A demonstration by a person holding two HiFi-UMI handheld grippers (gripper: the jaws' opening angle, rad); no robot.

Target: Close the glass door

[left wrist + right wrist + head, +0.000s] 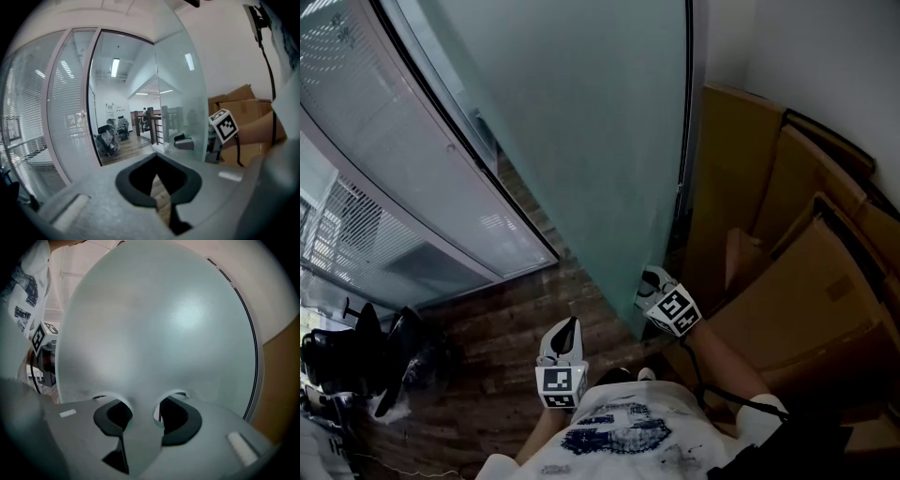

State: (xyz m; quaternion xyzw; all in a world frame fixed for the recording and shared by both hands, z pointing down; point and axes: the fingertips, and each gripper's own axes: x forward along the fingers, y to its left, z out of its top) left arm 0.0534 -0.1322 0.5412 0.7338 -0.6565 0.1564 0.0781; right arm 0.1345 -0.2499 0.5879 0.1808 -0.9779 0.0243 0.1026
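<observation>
Head view, with both gripper views. The frosted glass door (pixel 581 141) stands open, swung back toward the wall corner on the right, where flattened cardboard boxes (pixel 797 272) lean just behind it. Its lower free edge comes down to the wooden floor (pixel 511 323) in front of the person. The opening it has to cover lies to the left, beside the glass wall with blinds (pixel 384 169).

The right gripper (pixel 656 281) is set at the door's free edge, pointing almost level. Its jaws are spread, one on each face of the pane. The right gripper view shows the glass running down between the two black pads, with a thin sliver of light beside one pad, so the pane appears straddled rather than firmly pinched. The free edge is probably chosen because it is farthest from the hinge, so a light pull there swings the whole pane.

The left gripper (pixel 569 326) hangs over the floor, well apart from the door. Its jaws are pressed together on nothing, and it seems to be held back to keep out of the door's swing.
</observation>
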